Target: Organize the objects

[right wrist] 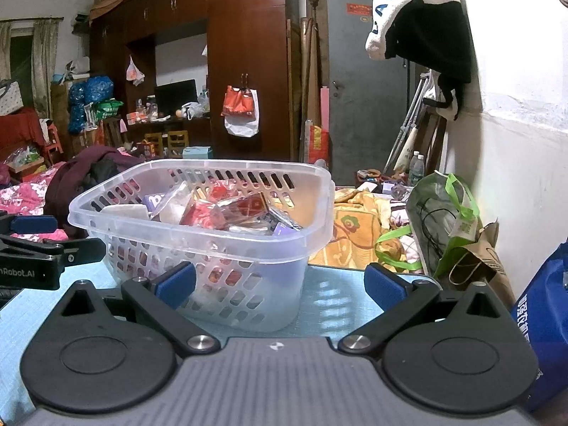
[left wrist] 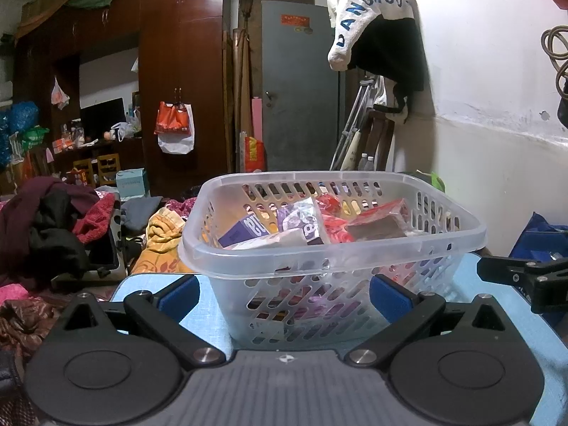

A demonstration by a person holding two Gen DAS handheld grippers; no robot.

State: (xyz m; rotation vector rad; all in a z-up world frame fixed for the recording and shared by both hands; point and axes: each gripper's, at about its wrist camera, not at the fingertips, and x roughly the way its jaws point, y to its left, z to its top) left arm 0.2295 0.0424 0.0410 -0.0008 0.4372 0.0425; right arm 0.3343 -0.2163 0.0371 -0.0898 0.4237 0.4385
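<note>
Basket (left wrist: pixel 330 252), one, clear perforated plastic, on a light blue table (left wrist: pixel 213 323), near its far edge. Inside: several wrapped packets, exact count unclear, purple ones (left wrist: pixel 301 222) toward the left, red ones (left wrist: pixel 376 220) toward the right in the left wrist view.

Two grippers. Left gripper (left wrist: pixel 284 294) jaws spread wide, nothing held, blue pads either side of the basket's near wall, not touching it. Right gripper (right wrist: pixel 280 284) also wide open and empty; its left pad (right wrist: pixel 175 282) overlaps the basket (right wrist: pixel 198 234) in view, contact can't be told. Each gripper shows at the edge of the other's view.

Room is a cluttered bedroom: clothes pile (left wrist: pixel 53 227) left, dark wooden wardrobe (left wrist: pixel 184 71) with one hanging orange-white bag (left wrist: pixel 174 126), grey door (left wrist: pixel 301 85), white wall (left wrist: pixel 497 106) right with hanging garment (left wrist: pixel 376 17). Past the table's right side: one green-handled bag (right wrist: pixel 447 220), one brown paper bag (right wrist: pixel 479 259), one blue bag (right wrist: pixel 546 326).
</note>
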